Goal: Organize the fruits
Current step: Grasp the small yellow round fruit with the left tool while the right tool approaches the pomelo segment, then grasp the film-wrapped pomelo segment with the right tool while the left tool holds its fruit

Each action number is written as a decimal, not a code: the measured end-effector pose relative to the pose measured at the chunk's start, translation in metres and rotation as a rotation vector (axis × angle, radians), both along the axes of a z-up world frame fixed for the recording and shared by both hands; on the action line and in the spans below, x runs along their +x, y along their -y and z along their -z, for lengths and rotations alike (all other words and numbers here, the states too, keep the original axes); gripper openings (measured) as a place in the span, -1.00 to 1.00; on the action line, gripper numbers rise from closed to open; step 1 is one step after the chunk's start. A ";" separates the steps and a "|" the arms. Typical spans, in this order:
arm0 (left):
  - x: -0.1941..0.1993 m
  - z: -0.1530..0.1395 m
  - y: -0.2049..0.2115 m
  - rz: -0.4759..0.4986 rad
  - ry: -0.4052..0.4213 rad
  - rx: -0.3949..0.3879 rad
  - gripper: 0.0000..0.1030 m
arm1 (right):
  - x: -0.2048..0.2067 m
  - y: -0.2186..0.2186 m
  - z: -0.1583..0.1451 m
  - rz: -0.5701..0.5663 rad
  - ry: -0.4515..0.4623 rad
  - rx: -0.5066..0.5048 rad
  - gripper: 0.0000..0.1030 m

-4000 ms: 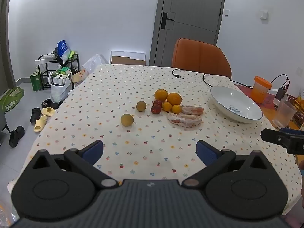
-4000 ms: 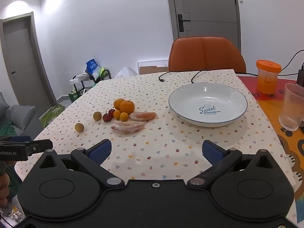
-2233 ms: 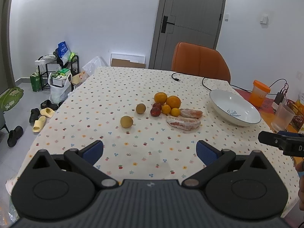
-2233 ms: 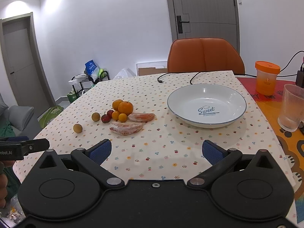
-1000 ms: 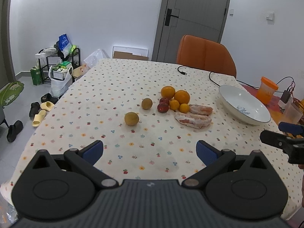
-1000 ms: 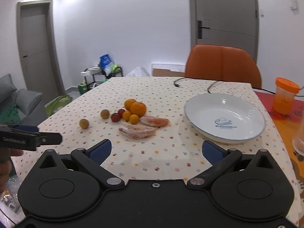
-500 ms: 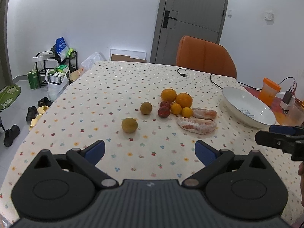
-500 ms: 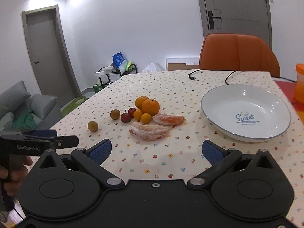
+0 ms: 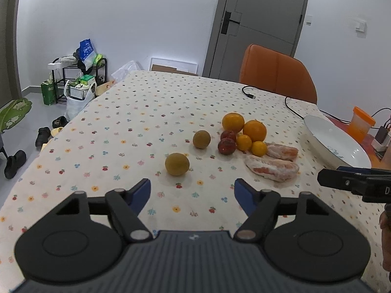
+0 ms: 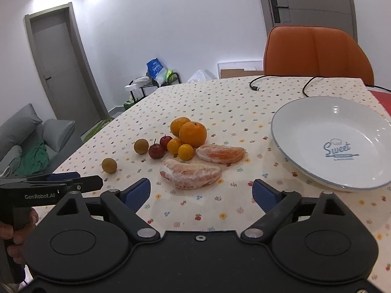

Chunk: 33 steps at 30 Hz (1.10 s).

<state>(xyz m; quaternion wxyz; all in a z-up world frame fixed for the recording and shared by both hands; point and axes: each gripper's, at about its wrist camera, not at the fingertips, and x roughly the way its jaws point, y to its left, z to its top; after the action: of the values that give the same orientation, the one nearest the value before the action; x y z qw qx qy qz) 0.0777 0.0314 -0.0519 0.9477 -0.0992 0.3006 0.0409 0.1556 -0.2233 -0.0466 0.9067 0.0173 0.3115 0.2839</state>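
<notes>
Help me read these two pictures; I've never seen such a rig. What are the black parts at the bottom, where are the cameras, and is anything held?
No robot here: a person holds a two-finger gripper in each hand, with a camera on each looking along its fingers. One picture comes from the left gripper, the other from the right gripper; each also shows in the other's view. Both are open and hold nothing. On the dotted tablecloth lie oranges, small red fruits, two brownish round fruits, two peeled citrus segments and an empty white plate.
</notes>
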 end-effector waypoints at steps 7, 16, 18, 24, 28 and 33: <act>0.015 0.008 -0.008 -0.038 -0.016 -0.004 0.06 | 0.017 -0.011 0.007 -0.026 -0.017 -0.013 0.73; 0.033 0.015 -0.010 -0.042 -0.015 0.014 -0.01 | 0.034 -0.021 0.016 -0.046 -0.038 -0.029 0.62; 0.036 0.015 -0.009 -0.041 -0.014 0.019 -0.06 | 0.037 -0.022 0.016 -0.049 -0.040 -0.027 0.61; 0.044 0.016 -0.006 -0.048 -0.011 0.045 -0.49 | 0.048 -0.026 0.018 -0.057 -0.045 -0.019 0.62; 0.042 0.016 -0.006 -0.052 -0.007 0.040 -0.49 | 0.054 -0.032 0.021 -0.081 -0.049 -0.027 0.62; 0.036 0.016 -0.006 -0.069 0.000 0.030 -0.49 | 0.058 -0.041 0.026 -0.092 -0.036 -0.064 0.62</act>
<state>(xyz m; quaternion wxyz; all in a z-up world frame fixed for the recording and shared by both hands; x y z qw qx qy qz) 0.1134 0.0370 -0.0680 0.9472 -0.0950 0.2962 0.0779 0.2140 -0.1825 -0.0722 0.8869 -0.0208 0.3372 0.3150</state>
